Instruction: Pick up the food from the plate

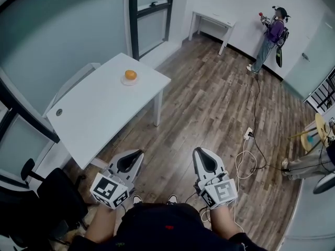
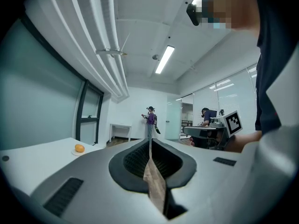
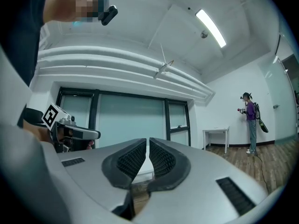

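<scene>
Right now the left claw [image 1: 137, 155] is hanging low by the person's legs. It is clenched on nothing, its pads meeting at the tips. Well ahead of it and off to its left, the food [image 1: 131, 75], a small orange lump, is sitting on a plate [image 1: 125, 82] near the far edge of the white tabletop [image 1: 99, 111]. Nothing is touching it, so the pick-up is looking not yet begun. The right claw [image 1: 200, 153] is hovering just beside the left one, likewise pinched together and empty. The tabletop is lying further off to its left, and bare floor [image 1: 209, 103] is stretching straight ahead of it.

Several things are looking risky from here. Both claws are pinched tight, so whichever one is going in needs to be spreading its jaws before arriving. A clenched claw would probably be knocking the rounded food off the plate and sending it rolling, perhaps over the far edge. The plate is looking small and light, so a low or slanted approach could be pushing it along instead of getting around the food. The left claw, being the nearer one, is also risking a bump on the near tabletop edge while rising from this low position. To the right of the right claw a cable [image 1: 255, 109] is trailing across the floor, and a careless step could be catching on it.
</scene>
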Action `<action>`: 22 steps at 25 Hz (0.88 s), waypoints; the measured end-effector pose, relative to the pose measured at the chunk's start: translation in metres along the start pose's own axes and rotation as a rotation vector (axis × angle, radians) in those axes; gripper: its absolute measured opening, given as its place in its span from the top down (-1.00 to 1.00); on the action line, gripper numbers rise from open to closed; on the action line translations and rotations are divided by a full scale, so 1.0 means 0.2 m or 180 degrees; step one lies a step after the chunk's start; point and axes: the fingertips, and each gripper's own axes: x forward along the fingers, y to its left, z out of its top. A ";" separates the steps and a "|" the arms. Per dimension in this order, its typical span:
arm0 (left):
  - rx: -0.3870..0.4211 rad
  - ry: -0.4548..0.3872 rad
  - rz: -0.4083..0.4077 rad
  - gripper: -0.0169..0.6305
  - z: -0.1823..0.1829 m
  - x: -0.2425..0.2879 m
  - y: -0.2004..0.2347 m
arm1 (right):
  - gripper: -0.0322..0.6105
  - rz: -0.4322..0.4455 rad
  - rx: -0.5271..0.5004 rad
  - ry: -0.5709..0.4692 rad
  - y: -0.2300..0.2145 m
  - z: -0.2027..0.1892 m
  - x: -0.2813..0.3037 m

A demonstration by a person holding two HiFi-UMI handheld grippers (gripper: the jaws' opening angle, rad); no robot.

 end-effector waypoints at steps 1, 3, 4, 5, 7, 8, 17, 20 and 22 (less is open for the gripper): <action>-0.0012 0.0004 0.0013 0.84 0.00 0.03 -0.03 | 0.78 -0.0014 0.0003 0.0020 -0.04 0.01 -0.01; -0.0018 0.0033 0.0039 0.84 -0.02 0.10 -0.10 | 0.78 -0.0001 0.0038 0.0037 -0.13 0.02 -0.04; -0.0002 0.0060 0.0058 0.84 -0.03 0.13 -0.13 | 0.78 0.0020 0.0074 0.0037 -0.18 0.01 -0.06; 0.0023 0.0088 0.0079 0.84 -0.05 0.16 -0.16 | 0.78 0.0046 0.0119 0.0035 -0.22 -0.01 -0.07; 0.0055 0.0136 0.0141 0.84 -0.07 0.21 -0.19 | 0.78 0.0110 0.0210 0.0032 -0.29 -0.06 -0.08; 0.0040 0.0151 0.0190 0.84 -0.08 0.23 -0.20 | 0.78 0.0140 0.0242 0.0038 -0.32 -0.09 -0.08; 0.0079 0.0191 0.0363 0.84 -0.03 0.43 -0.23 | 0.78 0.0155 0.0444 0.0038 -0.59 -0.17 -0.07; 0.0069 0.0212 0.0315 0.84 -0.05 0.49 -0.20 | 0.78 0.0139 0.0506 0.0080 -0.63 -0.21 -0.03; 0.0066 0.0226 0.0271 0.84 -0.07 0.54 -0.16 | 0.78 0.0117 0.0511 0.0115 -0.66 -0.23 0.01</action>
